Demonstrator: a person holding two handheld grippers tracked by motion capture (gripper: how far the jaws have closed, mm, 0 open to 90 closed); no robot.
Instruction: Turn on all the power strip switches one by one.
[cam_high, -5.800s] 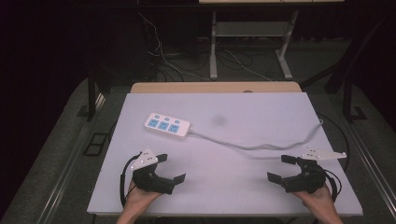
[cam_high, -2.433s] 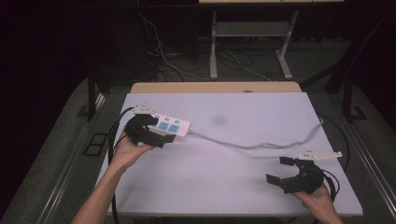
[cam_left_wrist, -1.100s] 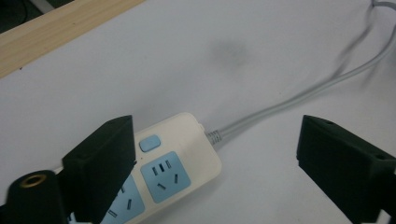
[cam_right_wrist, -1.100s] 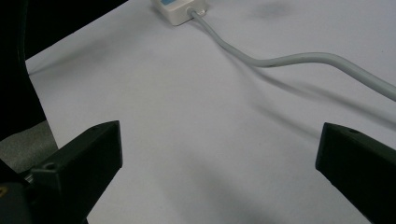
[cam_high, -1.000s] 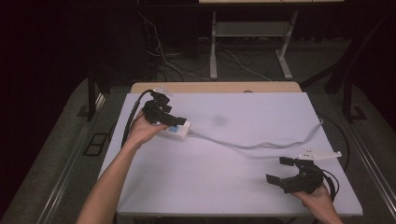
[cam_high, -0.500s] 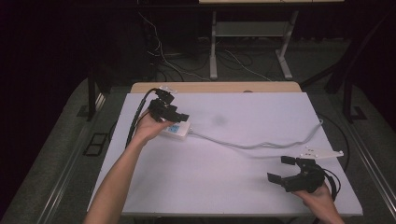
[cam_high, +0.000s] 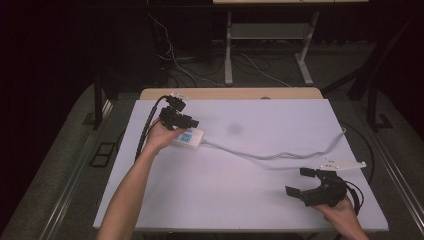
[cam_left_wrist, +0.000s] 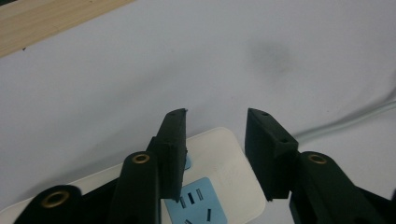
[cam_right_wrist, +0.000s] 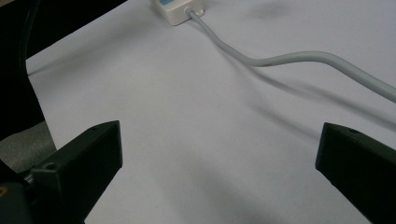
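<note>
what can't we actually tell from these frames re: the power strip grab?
- Pad contact: in the left gripper view the left hand-held gripper straddles the power strip's cable end; whether the pads press its sides is hidden by the jaws.
- Strip's far end: covered by hand in the high view.
- Cable's plug end: runs off the table edge.
- Socket labels: too small.

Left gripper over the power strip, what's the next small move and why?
Probably finish closing. The left gripper has just been closing, and its fingers straddle the cord end of the power strip, but a gap shows beside the right one. The right gripper rests open, far off.
</note>
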